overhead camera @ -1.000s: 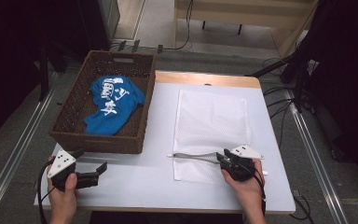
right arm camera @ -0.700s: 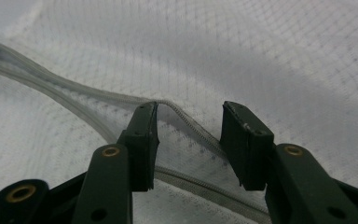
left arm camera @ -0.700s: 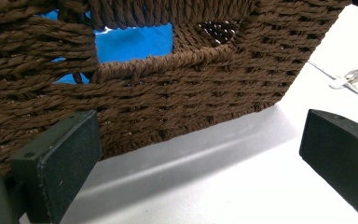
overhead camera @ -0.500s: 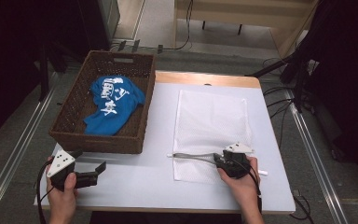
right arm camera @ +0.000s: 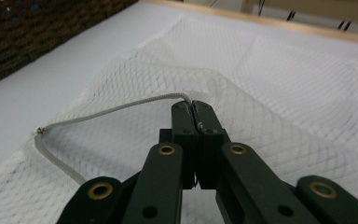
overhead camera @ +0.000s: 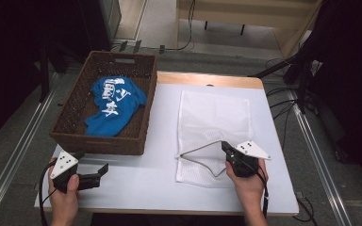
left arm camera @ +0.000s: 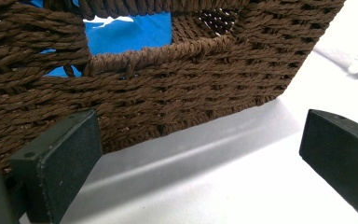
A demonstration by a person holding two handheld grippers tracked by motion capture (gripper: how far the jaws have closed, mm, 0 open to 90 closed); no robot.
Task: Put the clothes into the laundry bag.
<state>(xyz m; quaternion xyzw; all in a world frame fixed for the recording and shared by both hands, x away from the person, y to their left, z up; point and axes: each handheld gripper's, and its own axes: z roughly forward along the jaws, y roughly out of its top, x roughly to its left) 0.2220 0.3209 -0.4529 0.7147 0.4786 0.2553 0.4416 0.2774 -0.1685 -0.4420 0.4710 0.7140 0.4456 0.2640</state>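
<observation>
A: The mesh laundry bag (overhead camera: 214,129) lies flat on the counter (overhead camera: 160,179), right of centre. The right gripper (right arm camera: 193,106) has just been closing, and its fingers (right arm camera: 182,122) are now clamped on the bag's top layer beside the white zipper edge (right arm camera: 116,108), lifting it into a small tent.

B: How should it handle?

A: Probably very light and limp, with no stiffness of its own. The net may snag or slip, so the corded edge near the opening looks like the surest hold; a pinch on mesh alone could pull loose.

B: And the left gripper (overhead camera: 82,180)?

A: At about 7 o'clock on the counter, fingers (left arm camera: 58,161) wide apart and holding nothing, facing the near wall of the wicker basket (overhead camera: 99,141).

B: Anything in the way?

A: The basket sits at 10 o'clock with a blue shirt (overhead camera: 113,106) in it, well apart from the bag. The counter between them is bare; only the basket's rim would hinder lifting the shirt out.
</observation>
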